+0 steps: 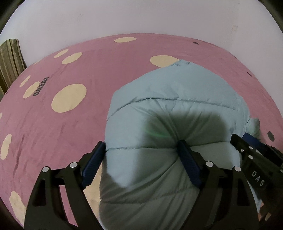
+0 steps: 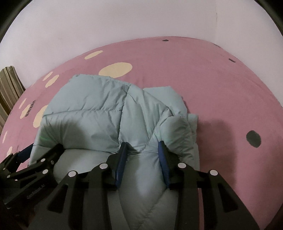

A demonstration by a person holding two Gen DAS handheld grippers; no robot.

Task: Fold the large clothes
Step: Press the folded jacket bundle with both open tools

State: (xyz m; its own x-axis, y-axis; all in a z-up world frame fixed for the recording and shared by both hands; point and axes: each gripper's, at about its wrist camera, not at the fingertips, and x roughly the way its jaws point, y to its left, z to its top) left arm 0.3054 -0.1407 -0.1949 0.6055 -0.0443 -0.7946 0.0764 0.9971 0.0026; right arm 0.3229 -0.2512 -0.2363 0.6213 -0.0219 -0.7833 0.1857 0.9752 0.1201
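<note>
Your left gripper: spread wide, clamping puffer jacket bulk. Right gripper: pinching a fold. Jacket bundled on bedsheet; final fold unfinished.

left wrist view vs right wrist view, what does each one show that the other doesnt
Only the left wrist view shows the left hand-held gripper from behind, its blue pads wide apart around a thick puffed fold of the pale blue quilted down jacket.

Only the right wrist view shows the right hand-held gripper pinching a narrower bunch of jacket, and the jacket's folded right edge.

Both show the pink bedsheet with cream spots, the white wall and the striped fabric at far left.
</note>
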